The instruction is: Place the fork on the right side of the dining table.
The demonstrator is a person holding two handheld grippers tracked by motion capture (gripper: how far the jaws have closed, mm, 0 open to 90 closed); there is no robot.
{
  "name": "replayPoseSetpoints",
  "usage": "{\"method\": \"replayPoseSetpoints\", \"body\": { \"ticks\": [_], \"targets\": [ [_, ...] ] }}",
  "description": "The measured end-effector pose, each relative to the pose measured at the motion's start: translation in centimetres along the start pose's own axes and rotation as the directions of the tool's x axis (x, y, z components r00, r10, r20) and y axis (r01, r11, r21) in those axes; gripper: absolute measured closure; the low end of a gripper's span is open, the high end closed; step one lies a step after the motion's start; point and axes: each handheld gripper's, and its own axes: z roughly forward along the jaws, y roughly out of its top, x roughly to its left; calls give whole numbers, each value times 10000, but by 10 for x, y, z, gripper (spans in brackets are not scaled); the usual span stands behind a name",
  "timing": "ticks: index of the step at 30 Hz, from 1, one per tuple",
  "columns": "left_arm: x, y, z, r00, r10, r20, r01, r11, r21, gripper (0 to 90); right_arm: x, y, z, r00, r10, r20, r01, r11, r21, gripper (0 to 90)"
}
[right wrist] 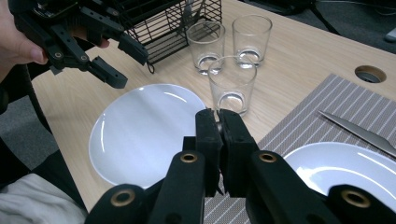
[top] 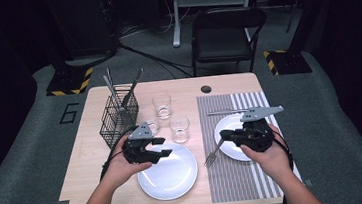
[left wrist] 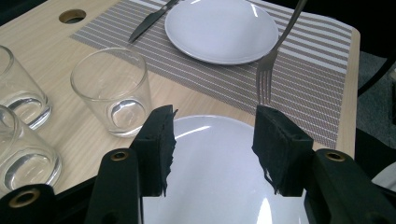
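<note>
Steel fork (top: 216,152) is clamped by its handle in my right gripper (top: 227,136), jaws closed tight on it; the tines hang over the striped placemat (top: 236,177), just off the left edge of the white plate (top: 227,147) that sits on it. A knife (top: 220,112) lies on the mat beyond that plate. My left gripper (top: 165,147) hovers with its jaws open and nothing between them, above the near rim of the second white plate (top: 168,176), which rests on the bare wooden table (top: 85,166). Three empty glasses (top: 180,128) stand behind that plate, next to a black wire caddy (top: 118,119) with cutlery upright in it.
</note>
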Motion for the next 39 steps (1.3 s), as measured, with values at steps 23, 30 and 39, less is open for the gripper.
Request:
{"method": "replayPoseSetpoints", "body": {
  "ticks": [23, 30, 39],
  "targets": [
    [1, 4, 6, 9998, 205, 66, -206, 9995, 258, 481, -11, -33, -7, 9950, 802, 601, -821, 9962, 292, 872],
    [0, 3, 7, 9998, 215, 8, -215, 9994, 265, 482, -16, -42, -8, 9907, 1168, 697, -1185, 9927, 208, 871],
    [0, 3, 6, 9998, 211, 30, -211, 9994, 284, 481, -27, -55, -15, 9775, 1976, 734, -1973, 9803, -112, 868]
  ]
}}
